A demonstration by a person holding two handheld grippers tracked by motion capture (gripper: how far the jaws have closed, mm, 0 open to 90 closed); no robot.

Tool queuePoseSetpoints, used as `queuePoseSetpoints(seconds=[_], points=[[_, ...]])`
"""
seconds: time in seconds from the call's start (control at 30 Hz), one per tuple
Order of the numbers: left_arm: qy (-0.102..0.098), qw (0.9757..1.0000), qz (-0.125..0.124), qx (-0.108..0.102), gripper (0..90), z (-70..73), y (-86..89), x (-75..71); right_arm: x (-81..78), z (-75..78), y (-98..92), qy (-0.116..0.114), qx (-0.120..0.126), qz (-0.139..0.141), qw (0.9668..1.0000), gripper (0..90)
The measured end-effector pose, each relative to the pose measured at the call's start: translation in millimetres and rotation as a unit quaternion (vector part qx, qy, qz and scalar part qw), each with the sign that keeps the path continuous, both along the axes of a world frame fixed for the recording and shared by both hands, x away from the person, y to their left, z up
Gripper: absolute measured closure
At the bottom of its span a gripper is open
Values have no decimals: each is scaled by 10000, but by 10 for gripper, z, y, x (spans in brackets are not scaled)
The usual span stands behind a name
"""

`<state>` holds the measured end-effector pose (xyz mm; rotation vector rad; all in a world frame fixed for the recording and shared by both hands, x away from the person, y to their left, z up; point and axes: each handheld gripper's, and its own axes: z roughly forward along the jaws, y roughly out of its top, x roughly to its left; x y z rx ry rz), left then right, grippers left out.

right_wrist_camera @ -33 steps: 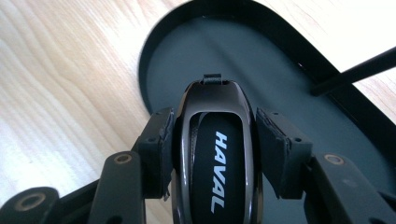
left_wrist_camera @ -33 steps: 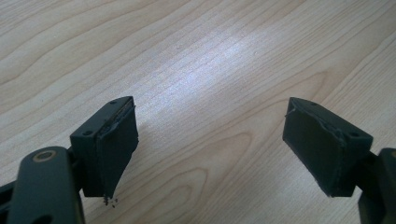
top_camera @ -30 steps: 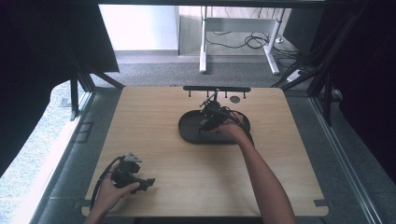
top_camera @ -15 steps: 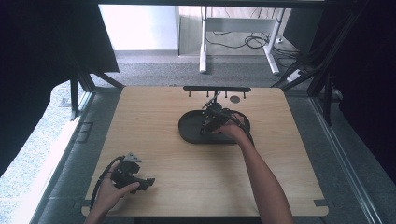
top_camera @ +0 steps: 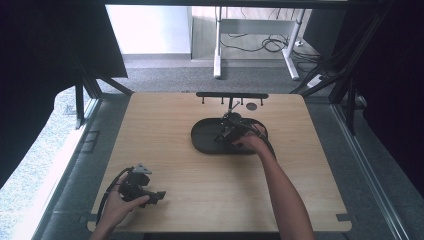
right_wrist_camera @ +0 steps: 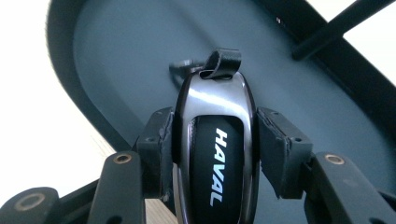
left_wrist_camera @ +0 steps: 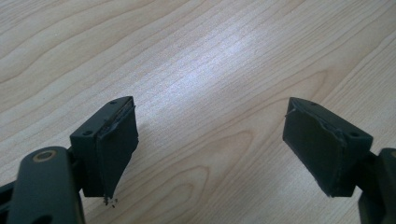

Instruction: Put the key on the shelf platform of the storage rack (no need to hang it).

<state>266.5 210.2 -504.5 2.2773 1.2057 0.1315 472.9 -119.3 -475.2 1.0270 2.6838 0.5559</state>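
A pale wooden counter (top_camera: 165, 130) stands on grey carpet, with desk legs and cables on the floor beyond its far edge. Near the front-left corner the left hand-held gripper (top_camera: 159, 195) rests low over bare wood, released, its jaws wide apart with nothing between them. Toward the far edge, right of centre, lies a dark oval tray (top_camera: 202, 137), and behind it a black rack (top_camera: 231, 95) with small pegs. Over the tray's right half the right hand-held gripper (top_camera: 223, 134) is clenched on a glossy key fob (right_wrist_camera: 216, 154) marked HAVAL, pads pressing its two long sides, its small loop (right_wrist_camera: 223, 63) pointing at the tray floor just beyond.

The fob's sides are smooth and curved, so I judge it could squirt out of the pads if the squeeze shifts. Set down carelessly, it might catch the tray's rim and tip onto the counter.
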Motion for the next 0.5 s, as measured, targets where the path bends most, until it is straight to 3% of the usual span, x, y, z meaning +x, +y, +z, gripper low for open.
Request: queuePoseSetpoints(seconds=[0.5], points=[[43,10000,-10,29,182,-8,11,4,49,-290,-78,19,-164,7,9999,485]])
